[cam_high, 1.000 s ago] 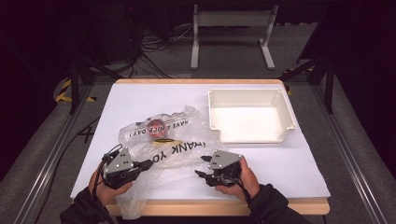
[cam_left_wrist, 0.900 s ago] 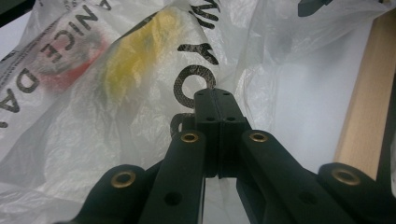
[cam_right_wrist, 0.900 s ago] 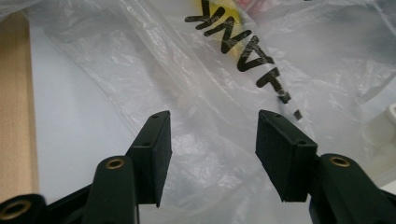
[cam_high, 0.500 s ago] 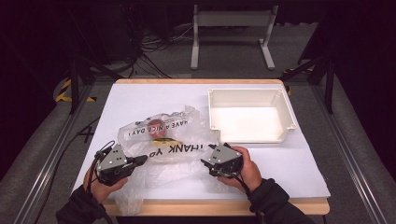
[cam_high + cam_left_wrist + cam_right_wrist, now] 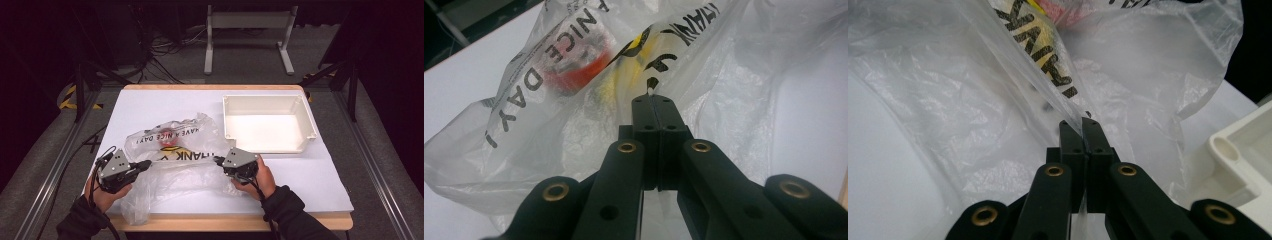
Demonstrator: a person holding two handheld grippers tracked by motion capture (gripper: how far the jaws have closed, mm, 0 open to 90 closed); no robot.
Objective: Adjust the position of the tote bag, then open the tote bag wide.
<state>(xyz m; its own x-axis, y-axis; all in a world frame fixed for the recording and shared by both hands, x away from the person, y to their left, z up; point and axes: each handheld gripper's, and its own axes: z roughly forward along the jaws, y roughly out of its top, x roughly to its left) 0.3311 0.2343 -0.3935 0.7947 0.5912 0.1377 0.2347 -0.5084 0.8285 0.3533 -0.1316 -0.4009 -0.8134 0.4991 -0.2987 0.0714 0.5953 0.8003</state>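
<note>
Lying crumpled toward the front edge of the table [image 5: 150, 105], left of centre: clear plastic bag [image 5: 175, 155], still loaded with something red [image 5: 574, 67] and something yellow [image 5: 624, 82]. Pinched now at both sides: left gripper [image 5: 652, 97] clenched on a fold of film, right gripper [image 5: 1081, 122] just closed onto the film as well. Grasping apparently done; opening the bag and moving its contents probably still ahead. Empty white tray [image 5: 300, 107] waiting near the far right corner, apart from the bag.
</note>
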